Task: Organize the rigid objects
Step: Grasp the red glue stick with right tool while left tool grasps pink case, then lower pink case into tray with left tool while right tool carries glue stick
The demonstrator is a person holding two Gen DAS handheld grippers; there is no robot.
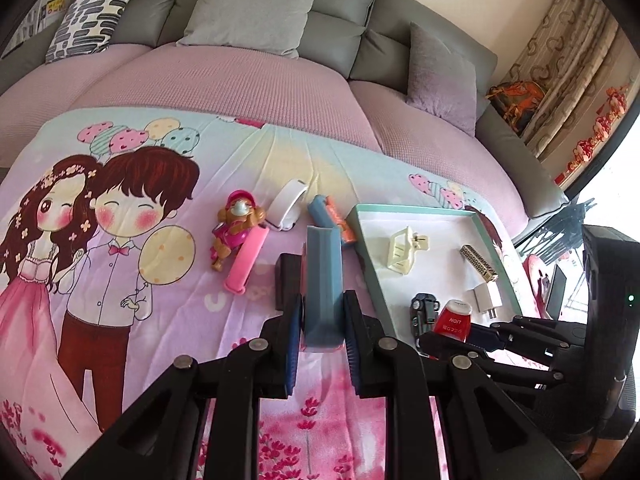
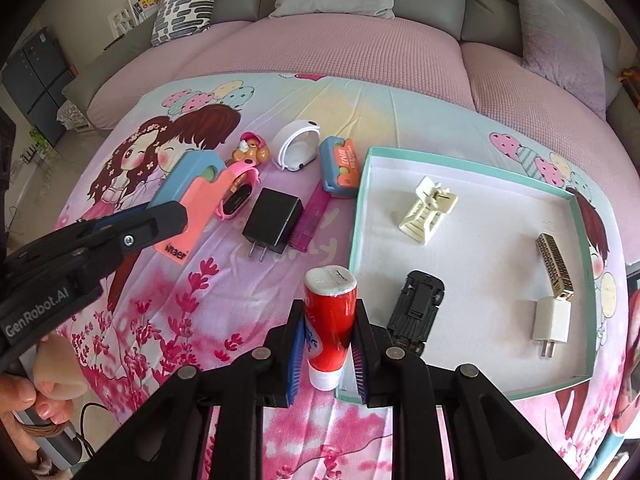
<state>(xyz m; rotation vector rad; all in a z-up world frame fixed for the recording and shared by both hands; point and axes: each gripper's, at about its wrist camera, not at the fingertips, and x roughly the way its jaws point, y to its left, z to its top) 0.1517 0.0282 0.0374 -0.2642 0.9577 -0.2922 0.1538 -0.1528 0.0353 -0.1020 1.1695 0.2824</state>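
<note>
My left gripper [image 1: 322,312] is shut on a blue and salmon box [image 1: 323,280], held above the printed sheet; it shows in the right wrist view [image 2: 188,204] too. My right gripper [image 2: 329,344] is shut on a red tube [image 2: 330,316] at the near left edge of the teal-rimmed tray [image 2: 472,156]. In the tray lie a cream hair clip [image 2: 426,210], a black toy car [image 2: 418,304], a gold comb-like piece [image 2: 554,264] and a white plug [image 2: 551,320].
On the sheet left of the tray lie a black charger [image 2: 274,220], a pink watch [image 2: 236,194], a toy dog [image 2: 250,152], a white band [image 2: 296,144], a small blue and orange box [image 2: 340,168] and a purple strip [image 2: 310,220]. Sofa cushions stand behind.
</note>
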